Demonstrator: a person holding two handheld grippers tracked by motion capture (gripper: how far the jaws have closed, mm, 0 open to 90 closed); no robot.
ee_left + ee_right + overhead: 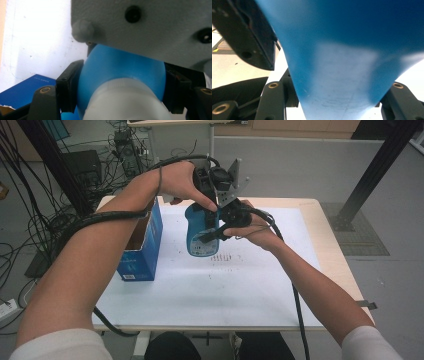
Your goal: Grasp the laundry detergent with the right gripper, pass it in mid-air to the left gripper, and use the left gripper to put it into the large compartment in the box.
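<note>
done: blue plastic bottle [201, 234] lifted, clamped by right gripper [216, 234] | white cap [125, 100] squeezed between left gripper [120, 85] jaws | left: cap to be opened

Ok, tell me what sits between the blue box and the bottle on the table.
Nothing: in the high view, bare white table cover separates blue box from bottle.

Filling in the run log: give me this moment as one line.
left claw: shut on blue bottle, near white cap | right claw: shut on blue bottle | bottle above table | blue box: left, open
</note>
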